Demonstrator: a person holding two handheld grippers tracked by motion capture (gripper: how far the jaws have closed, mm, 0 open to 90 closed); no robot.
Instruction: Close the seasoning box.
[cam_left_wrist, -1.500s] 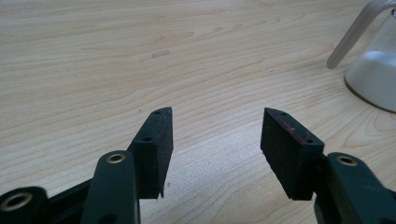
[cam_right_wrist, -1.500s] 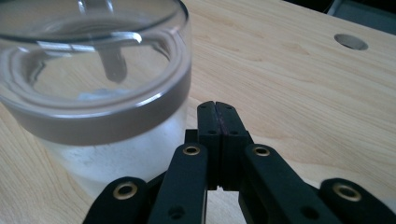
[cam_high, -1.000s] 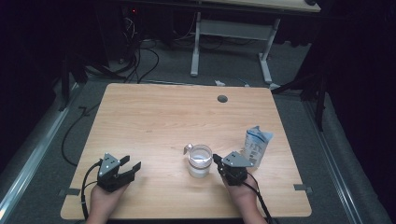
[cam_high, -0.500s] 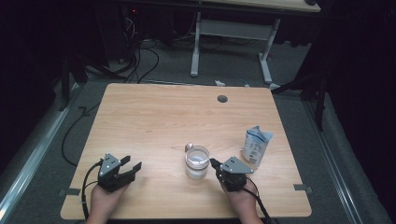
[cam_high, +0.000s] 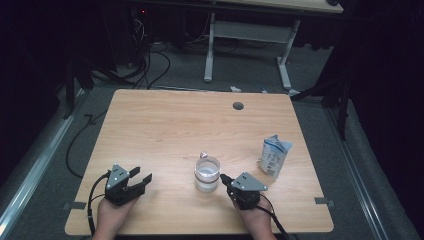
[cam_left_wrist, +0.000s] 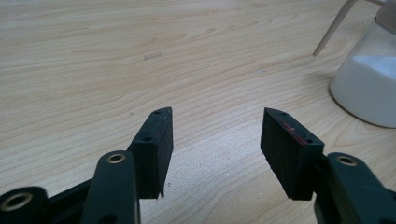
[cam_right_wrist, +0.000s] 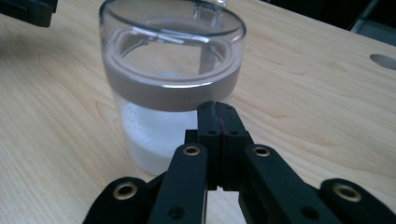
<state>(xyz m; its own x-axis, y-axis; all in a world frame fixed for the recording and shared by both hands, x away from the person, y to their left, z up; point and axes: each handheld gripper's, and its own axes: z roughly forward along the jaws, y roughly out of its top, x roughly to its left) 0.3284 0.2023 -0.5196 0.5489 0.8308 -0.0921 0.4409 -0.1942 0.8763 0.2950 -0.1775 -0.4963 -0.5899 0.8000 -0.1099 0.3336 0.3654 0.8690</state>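
A clear glass jar with a grey band and white powder in its lower half stands near the table's front middle. My right gripper lies just to its right, shut with nothing between its jaws. In the right gripper view the closed tips point at the jar, just below the band; whether they touch it I cannot tell. My left gripper rests at the front left, open and empty. In the left gripper view the gripper hovers over bare wood, and the jar stands off to the right.
A white and blue pouch stands upright to the right of the jar. A round cable hole lies near the table's far edge. Beyond the table are cables and a desk frame on a dark floor.
My right gripper has drawn back a little toward the table's near edge, still shut. The left gripper, jar and pouch have not moved.
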